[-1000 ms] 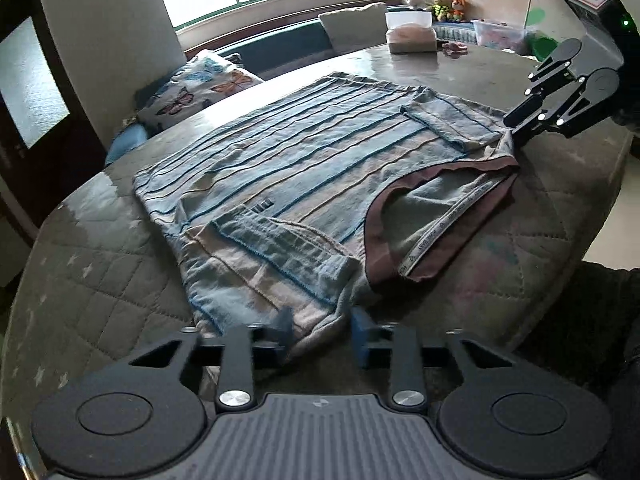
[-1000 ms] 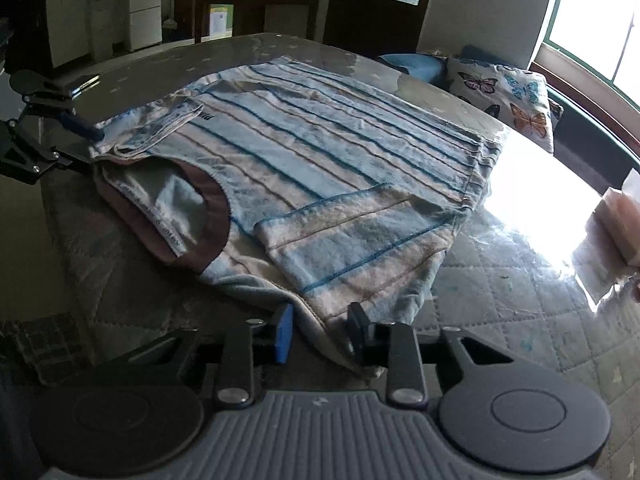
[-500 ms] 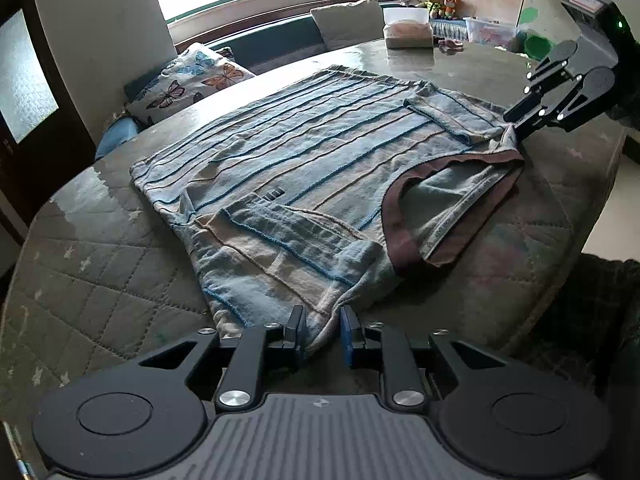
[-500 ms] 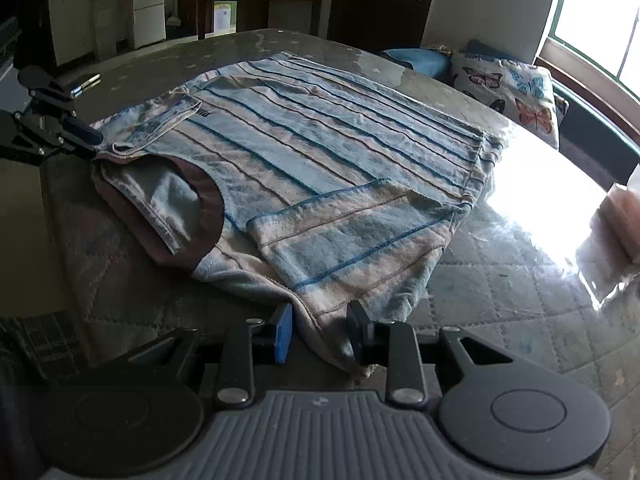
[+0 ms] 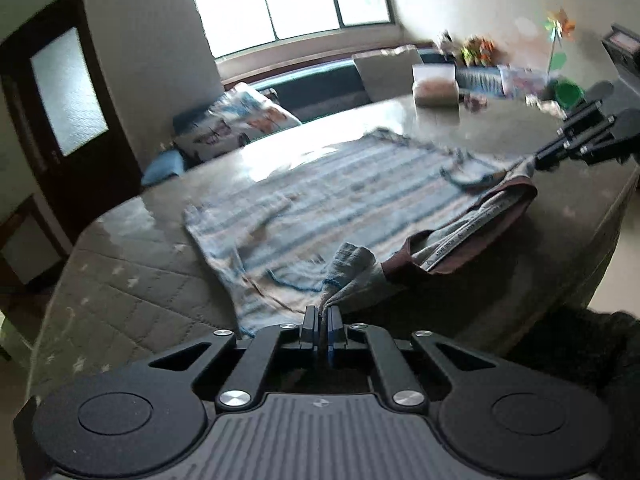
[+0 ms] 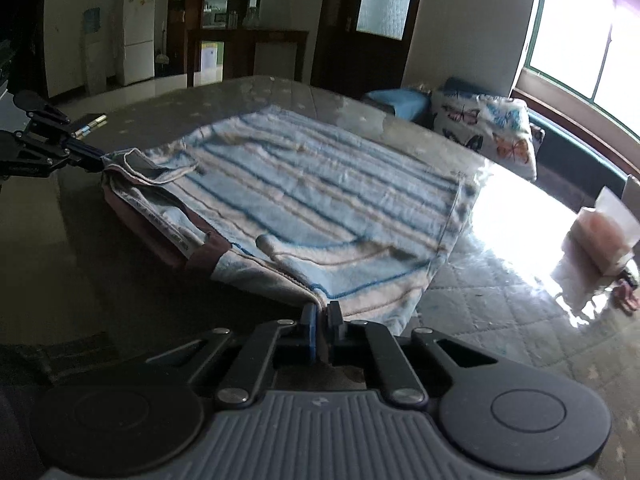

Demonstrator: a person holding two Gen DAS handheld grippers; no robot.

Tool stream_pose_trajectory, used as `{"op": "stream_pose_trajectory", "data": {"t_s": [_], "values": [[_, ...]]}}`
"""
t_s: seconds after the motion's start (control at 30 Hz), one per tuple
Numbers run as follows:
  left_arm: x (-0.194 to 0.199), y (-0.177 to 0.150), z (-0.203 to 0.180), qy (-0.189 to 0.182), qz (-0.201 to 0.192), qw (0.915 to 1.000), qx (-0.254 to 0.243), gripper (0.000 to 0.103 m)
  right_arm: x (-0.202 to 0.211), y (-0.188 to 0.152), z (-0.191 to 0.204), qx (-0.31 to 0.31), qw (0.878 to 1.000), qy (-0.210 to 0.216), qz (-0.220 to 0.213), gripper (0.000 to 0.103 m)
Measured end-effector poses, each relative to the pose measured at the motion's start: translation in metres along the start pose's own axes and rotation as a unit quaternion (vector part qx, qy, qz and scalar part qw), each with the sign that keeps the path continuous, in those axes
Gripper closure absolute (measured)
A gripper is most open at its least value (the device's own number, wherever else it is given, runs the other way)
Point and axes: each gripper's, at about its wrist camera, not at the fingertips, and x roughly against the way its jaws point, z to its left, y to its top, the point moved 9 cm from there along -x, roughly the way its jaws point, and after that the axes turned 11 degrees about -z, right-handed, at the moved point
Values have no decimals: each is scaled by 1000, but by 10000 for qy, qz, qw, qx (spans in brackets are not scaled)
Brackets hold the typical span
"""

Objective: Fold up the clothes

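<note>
On the quilted grey bench (image 6: 500,320) I see the striped shirt (image 6: 304,196) spread flat, pale blue with thin darker blue and tan stripes and a brown neckband (image 5: 480,248) that gapes open along the near edge, showing a printed inner tape. My left hand-held gripper (image 5: 321,320) is clenched on a bunch of the shirt's shoulder fabric, which rises in a small peak out of its closed fingers (image 5: 310,322). My right hand-held gripper (image 6: 320,320) is likewise clamped on the opposite shoulder corner, the cloth drawn into a narrow fold between its pads. From the right wrist view I can see the left one at the far side, gripping the collar end, and from the left wrist view the right one doing the same. The left view is blurred. A butterfly-print cushion (image 6: 488,128) lies beyond the bench beneath the window (image 5: 288,0).
</note>
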Motion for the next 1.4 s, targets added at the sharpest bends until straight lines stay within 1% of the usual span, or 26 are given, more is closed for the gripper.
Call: {"op": "stream_pose_trajectory", "data": {"t_s": [0.13,0.23,0.3,0.43,0.63,0.83,1.03,1.17,1.3,1.4], "values": [[35,12,-5,227,-236,9994,83,99,40,3,15,-16,10000,-20,-44,99],[46,28,-2,384,-458,9982,77,99,59,16,20,38,9997,-68,-219,99],[43,41,2,462,-588,9972,22,99,62,28,18,116,9993,-134,-344,99],[22,64,14,618,-734,9953,-129,99,40,54,-5,241,9983,-247,-461,99],[-31,85,44,755,-688,9947,-122,99,4,90,-38,399,9967,-402,-589,99],[-98,94,77,725,-406,9965,-58,99,-63,103,-72,307,9980,-444,-339,99],[-165,86,103,618,1,9981,36,99,-130,117,-107,215,9985,-486,-88,99],[-206,75,117,576,276,9978,191,99,-171,105,-123,4,9986,-515,130,99],[-235,60,122,536,496,9968,311,98,-204,85,-135,-315,9974,-570,310,99],[-242,55,130,641,566,9955,416,96,-219,72,-140,-558,9957,-657,328,98]]}}
